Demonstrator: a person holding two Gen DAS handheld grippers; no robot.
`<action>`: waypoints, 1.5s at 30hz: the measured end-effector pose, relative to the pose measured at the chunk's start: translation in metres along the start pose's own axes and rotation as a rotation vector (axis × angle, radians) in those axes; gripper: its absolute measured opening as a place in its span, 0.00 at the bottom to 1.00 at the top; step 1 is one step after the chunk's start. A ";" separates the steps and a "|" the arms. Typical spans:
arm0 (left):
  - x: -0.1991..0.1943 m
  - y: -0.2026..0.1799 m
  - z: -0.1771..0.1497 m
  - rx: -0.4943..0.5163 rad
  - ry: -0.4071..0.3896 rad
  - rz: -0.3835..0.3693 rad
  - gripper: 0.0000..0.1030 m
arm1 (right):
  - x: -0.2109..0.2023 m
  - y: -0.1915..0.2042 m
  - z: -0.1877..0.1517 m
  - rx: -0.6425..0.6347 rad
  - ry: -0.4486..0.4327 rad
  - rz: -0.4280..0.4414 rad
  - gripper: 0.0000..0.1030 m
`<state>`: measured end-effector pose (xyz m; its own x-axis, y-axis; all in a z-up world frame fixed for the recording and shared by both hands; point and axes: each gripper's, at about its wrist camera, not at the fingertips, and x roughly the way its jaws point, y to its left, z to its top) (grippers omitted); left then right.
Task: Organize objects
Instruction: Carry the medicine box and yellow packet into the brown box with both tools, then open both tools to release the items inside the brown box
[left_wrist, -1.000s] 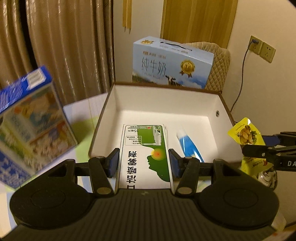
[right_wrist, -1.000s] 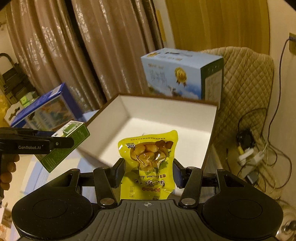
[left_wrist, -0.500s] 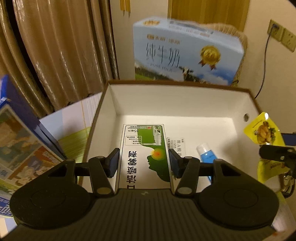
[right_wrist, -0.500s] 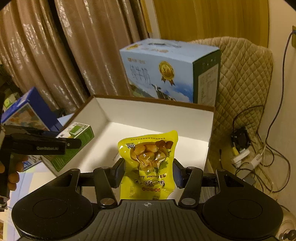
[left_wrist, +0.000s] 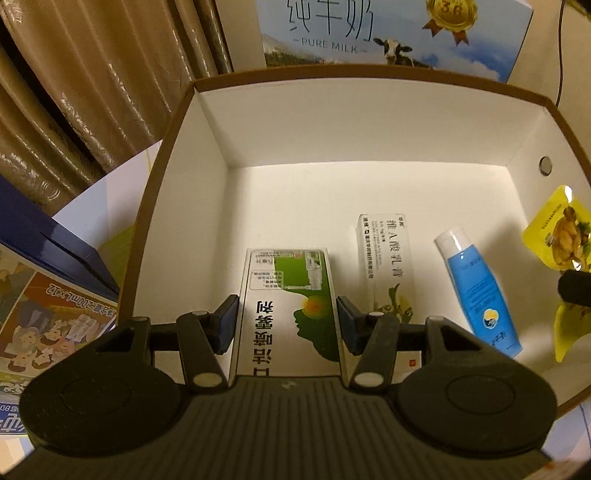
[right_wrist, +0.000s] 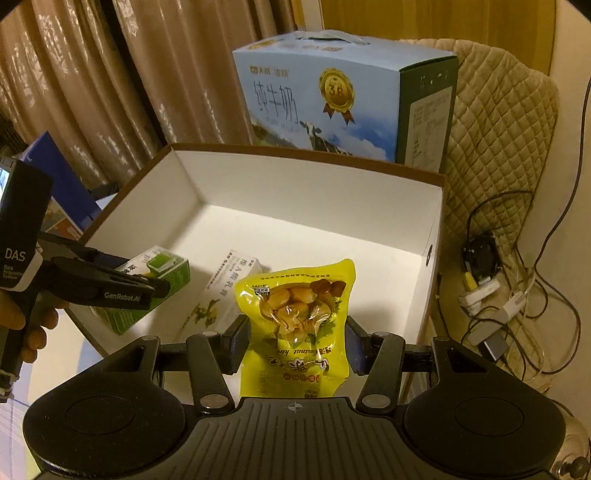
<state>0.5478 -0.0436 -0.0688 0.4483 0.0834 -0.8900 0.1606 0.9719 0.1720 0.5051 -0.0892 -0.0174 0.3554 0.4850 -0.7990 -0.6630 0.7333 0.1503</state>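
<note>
My left gripper (left_wrist: 287, 319) is shut on a green and white carton (left_wrist: 290, 310), held low inside the open white box (left_wrist: 295, 118). From the right wrist view the same carton (right_wrist: 155, 291) sits in the box's near left part, with the left gripper (right_wrist: 147, 290) on it. My right gripper (right_wrist: 295, 343) is shut on a yellow chestnut pouch (right_wrist: 295, 314), above the box's near right side; that pouch (left_wrist: 557, 236) shows at the left view's right edge. On the box floor lie a white ointment carton (left_wrist: 384, 254) and a blue tube (left_wrist: 476, 291).
A pale blue milk case (right_wrist: 332, 96) stands right behind the box. A dark blue printed carton (left_wrist: 48, 288) sits to the box's left. Curtains hang at the back left. A quilted chair (right_wrist: 498, 147) and a tangle of cables and plugs (right_wrist: 491, 291) lie to the right. A hand (right_wrist: 33, 332) holds the left gripper.
Both grippers have moved forward and down toward the box. The green carton now sits inside it, and the pouch has come over the box's near right side. Both stay shut.
</note>
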 end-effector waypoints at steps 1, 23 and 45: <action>0.002 0.000 0.000 -0.001 0.004 -0.001 0.49 | 0.001 0.000 0.000 -0.002 0.004 -0.001 0.49; -0.054 0.023 -0.008 -0.041 -0.113 -0.038 0.76 | -0.007 0.000 0.004 -0.075 0.003 -0.067 0.66; -0.173 0.039 -0.101 -0.168 -0.240 -0.047 0.87 | -0.111 0.013 -0.056 0.002 -0.092 0.035 0.70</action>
<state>0.3877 0.0019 0.0492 0.6421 0.0025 -0.7666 0.0469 0.9980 0.0426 0.4204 -0.1604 0.0410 0.3909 0.5522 -0.7364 -0.6748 0.7160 0.1787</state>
